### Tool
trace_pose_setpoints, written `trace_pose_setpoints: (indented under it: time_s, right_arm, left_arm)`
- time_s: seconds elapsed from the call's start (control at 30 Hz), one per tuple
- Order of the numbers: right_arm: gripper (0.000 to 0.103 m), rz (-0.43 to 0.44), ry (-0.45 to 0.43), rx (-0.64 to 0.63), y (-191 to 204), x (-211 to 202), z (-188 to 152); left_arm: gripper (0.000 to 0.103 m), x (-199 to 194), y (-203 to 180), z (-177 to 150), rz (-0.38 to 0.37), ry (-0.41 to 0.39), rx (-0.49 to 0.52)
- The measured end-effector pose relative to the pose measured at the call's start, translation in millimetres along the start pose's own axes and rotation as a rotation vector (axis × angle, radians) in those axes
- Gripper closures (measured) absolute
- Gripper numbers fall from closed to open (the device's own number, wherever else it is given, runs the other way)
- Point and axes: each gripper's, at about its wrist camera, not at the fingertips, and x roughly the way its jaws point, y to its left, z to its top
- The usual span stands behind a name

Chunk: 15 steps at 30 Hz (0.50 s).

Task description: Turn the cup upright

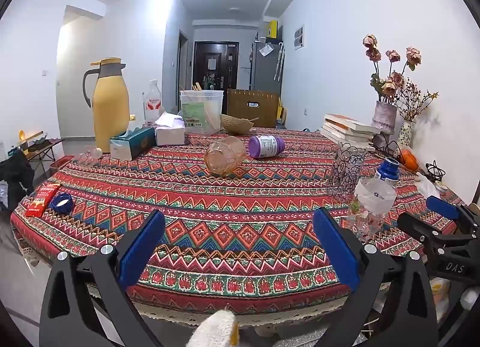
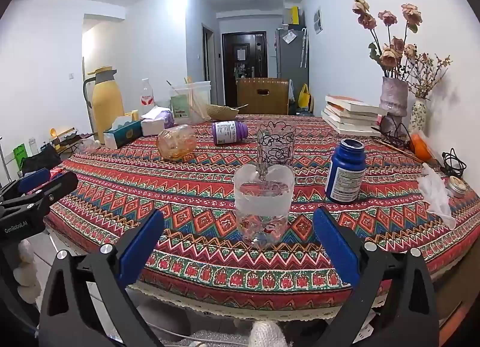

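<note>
An amber glass cup point(image 1: 225, 154) lies tipped on its side on the patterned tabletop point(image 1: 210, 227), toward the far middle, well apart from both claws. Its long axis runs roughly level with the cloth. In the left wrist view the thick round base faces the near left and the mouth points far right, toward a purple bottle point(image 1: 265, 146) that also lies on its side just beside it. From the right wrist view the cup point(image 2: 177, 141) shows its flank, left of centre.

Nearer, a clear cup with a frosted band point(image 2: 263, 197) stands upright close to the near edge. Behind it stands a glass with black scribble lines point(image 2: 276, 144), and to the right an upright blue bottle point(image 2: 345, 171).

The left claw point(image 1: 238, 245) is spread wide and grips nothing, hanging over the near edge of the cloth. The right claw point(image 2: 238, 245) is likewise spread and empty, with the frosted cup framed between its blue pads point(image 2: 141, 248) but not touched. Both probably wait wide so either can reach over the near clutter. The amber cup will likely need a grasp across its side, then a swing to bring the mouth upward.
</note>
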Motion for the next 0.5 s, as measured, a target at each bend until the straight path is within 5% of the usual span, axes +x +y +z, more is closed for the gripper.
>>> trace_pose_setpoints:
  time_s: [0.5]
  right_arm:
    - [0.008,0.001,-0.003,0.0,1.3,-0.1,-0.2]
  left_arm:
    - [0.007,1.1,1.5,1.3,-0.003,0.003,-0.002]
